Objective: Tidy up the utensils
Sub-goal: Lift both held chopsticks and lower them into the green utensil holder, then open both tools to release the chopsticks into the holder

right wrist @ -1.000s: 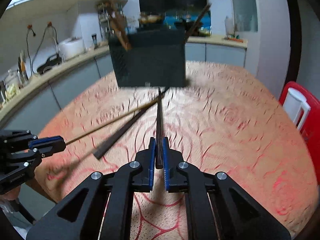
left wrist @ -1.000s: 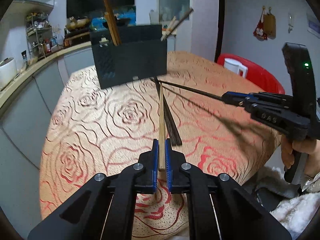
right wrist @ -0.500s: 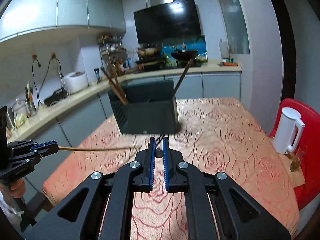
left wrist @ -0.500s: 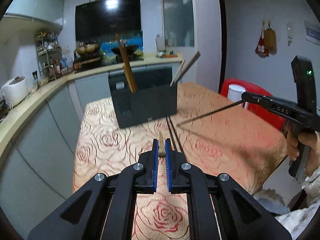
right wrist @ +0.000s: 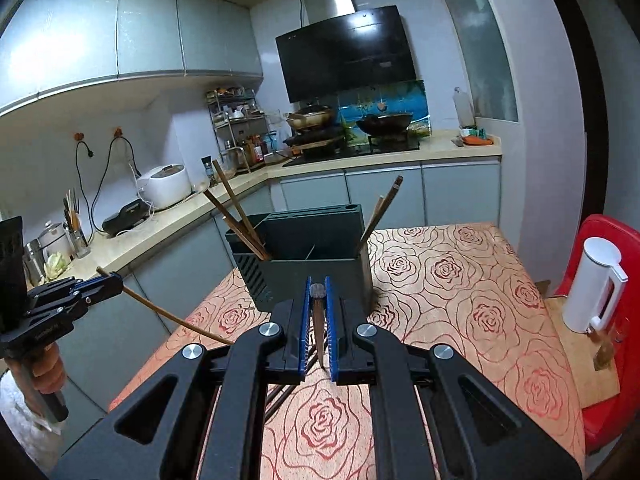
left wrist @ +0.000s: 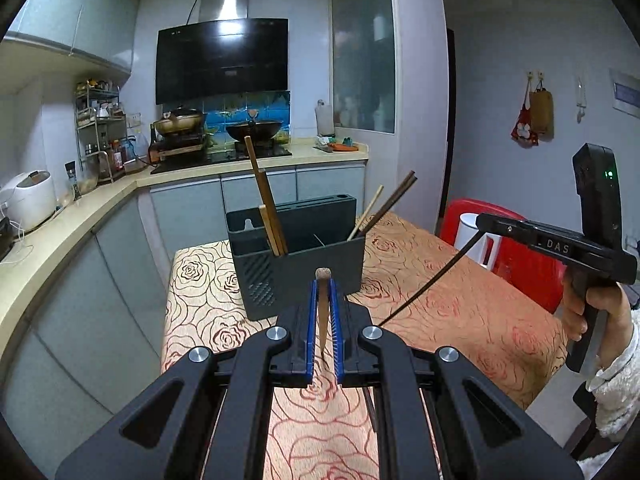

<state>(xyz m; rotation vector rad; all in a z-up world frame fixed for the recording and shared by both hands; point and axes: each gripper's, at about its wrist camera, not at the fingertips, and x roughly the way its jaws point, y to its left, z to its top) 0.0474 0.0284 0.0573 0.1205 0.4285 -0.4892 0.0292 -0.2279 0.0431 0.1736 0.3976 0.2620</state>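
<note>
Grippers: two, a left gripper [left wrist: 323,292] and a right gripper [right wrist: 318,292]
Chopsticks held: two, a light chopstick [left wrist: 322,312] and a dark chopstick [right wrist: 318,320]
Utensil holders: one holder [left wrist: 296,260]
Kettles: one kettle [right wrist: 592,288]
Red chairs: one chair [right wrist: 608,240]
Rice cookers: one rice cooker [right wrist: 166,186]

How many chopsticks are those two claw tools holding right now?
2. A pale chopstick is pinched in the left gripper, a dark chopstick in the right gripper. Neither has reached the holder yet, where others already stand.
</note>
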